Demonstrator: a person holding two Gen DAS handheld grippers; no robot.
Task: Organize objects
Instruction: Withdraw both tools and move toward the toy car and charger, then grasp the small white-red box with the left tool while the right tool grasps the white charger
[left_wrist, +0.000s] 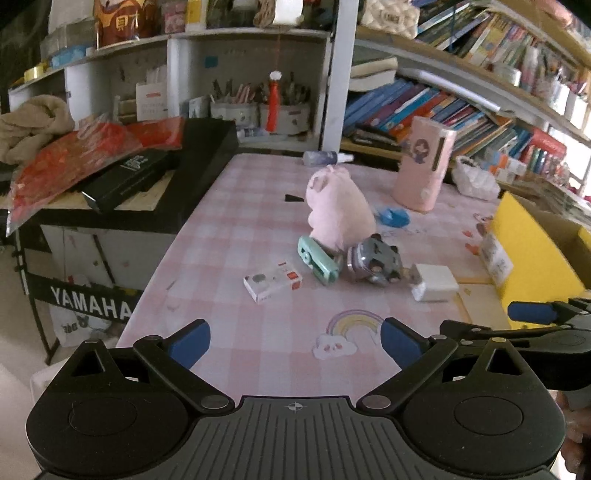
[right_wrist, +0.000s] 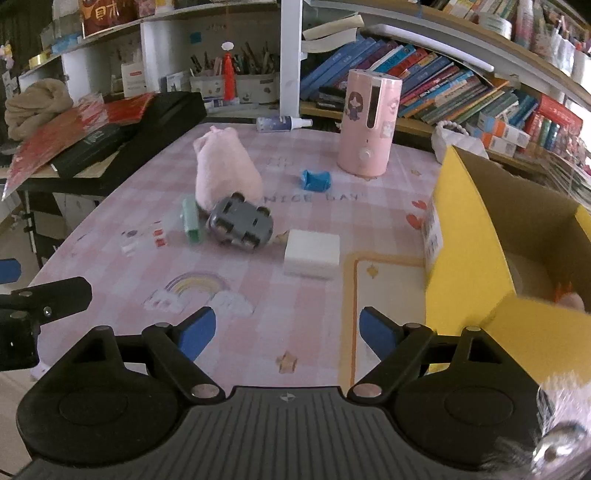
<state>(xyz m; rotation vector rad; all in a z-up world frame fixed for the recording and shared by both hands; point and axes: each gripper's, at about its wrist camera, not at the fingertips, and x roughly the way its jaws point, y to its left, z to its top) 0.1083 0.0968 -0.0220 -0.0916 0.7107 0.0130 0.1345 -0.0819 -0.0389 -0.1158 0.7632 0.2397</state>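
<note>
On the pink checked table (left_wrist: 229, 229) lie a pink plush pig (left_wrist: 338, 206), a mint green stapler (left_wrist: 319, 264), a grey toy car (left_wrist: 375, 264) on its side, a white block (left_wrist: 434, 282) and a small white and red box (left_wrist: 273, 282). The same things show in the right wrist view: plush pig (right_wrist: 225, 170), stapler (right_wrist: 192, 220), toy car (right_wrist: 242, 225), white block (right_wrist: 313, 253). My left gripper (left_wrist: 295, 345) is open and empty, near the table's front edge. My right gripper (right_wrist: 288, 332) is open and empty beside a yellow cardboard box (right_wrist: 469, 243).
A tall pink humidifier (right_wrist: 369, 122), a blue crumpled piece (right_wrist: 316, 180) and a small spray bottle (right_wrist: 282, 123) stand further back. A black keyboard with red packets (left_wrist: 122, 162) is on the left. Bookshelves (left_wrist: 461, 107) line the back. The yellow box holds some things.
</note>
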